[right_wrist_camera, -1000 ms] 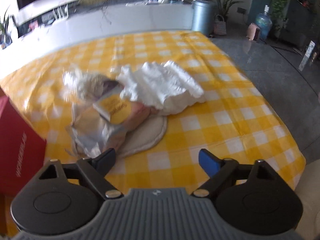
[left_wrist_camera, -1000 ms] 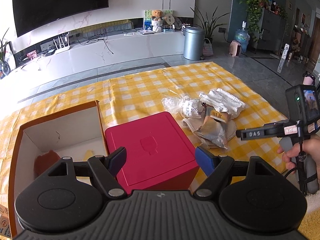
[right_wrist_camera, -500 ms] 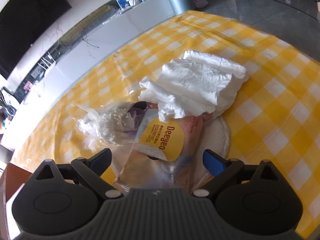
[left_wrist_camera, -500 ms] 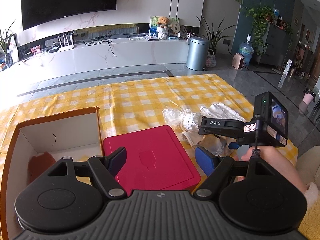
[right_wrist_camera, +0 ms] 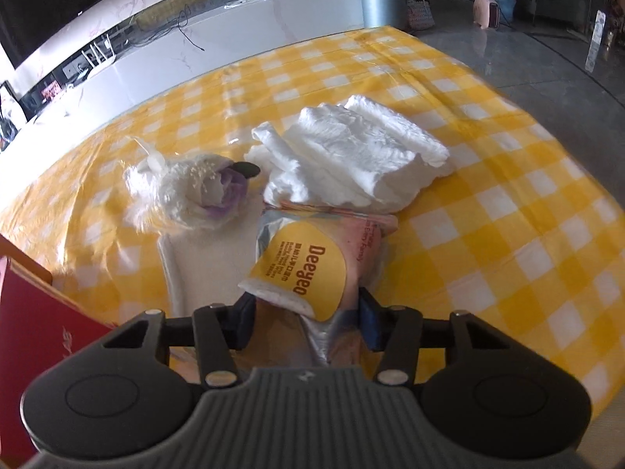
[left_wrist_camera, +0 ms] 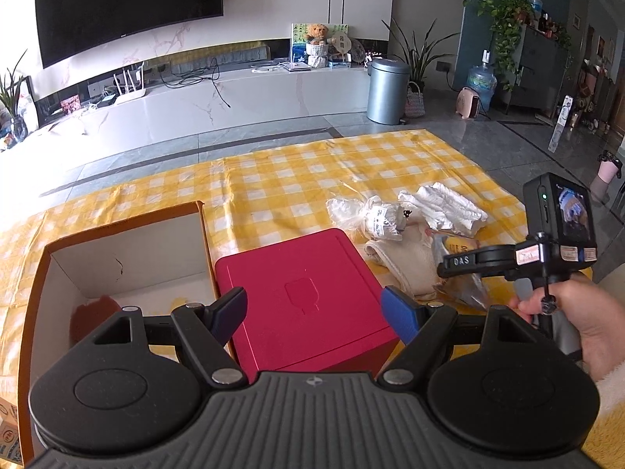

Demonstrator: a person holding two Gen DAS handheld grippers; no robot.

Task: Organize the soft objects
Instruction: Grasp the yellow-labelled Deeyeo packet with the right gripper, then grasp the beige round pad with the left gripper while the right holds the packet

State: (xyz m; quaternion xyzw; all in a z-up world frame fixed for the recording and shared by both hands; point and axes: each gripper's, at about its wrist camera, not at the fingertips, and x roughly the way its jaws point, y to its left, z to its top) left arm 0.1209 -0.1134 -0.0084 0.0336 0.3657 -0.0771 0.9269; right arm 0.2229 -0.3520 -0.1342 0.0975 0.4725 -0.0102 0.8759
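A pile of soft things lies on the yellow checked cloth (right_wrist_camera: 488,211): a pink and yellow "Deeyeo" pack (right_wrist_camera: 312,269), a folded white towel (right_wrist_camera: 351,156), a white fluffy bundle in plastic (right_wrist_camera: 183,191) and a cream cloth pad (right_wrist_camera: 203,262) underneath. My right gripper (right_wrist_camera: 306,318) has its fingers closed in on both sides of the Deeyeo pack's near end. In the left wrist view the right gripper (left_wrist_camera: 461,264) sits over the pile (left_wrist_camera: 414,226). My left gripper (left_wrist_camera: 314,308) is open and empty above the red box (left_wrist_camera: 300,293).
An open orange cardboard box (left_wrist_camera: 117,258) with white inside stands left of the red box and holds a brownish item (left_wrist_camera: 93,310). The red box corner shows in the right wrist view (right_wrist_camera: 35,324). Beyond the cloth are a grey floor, TV bench and bin (left_wrist_camera: 386,90).
My right gripper moved down and forward onto the pile and its fingers closed in on the Deeyeo pack. The left gripper stayed over the red box, still open.
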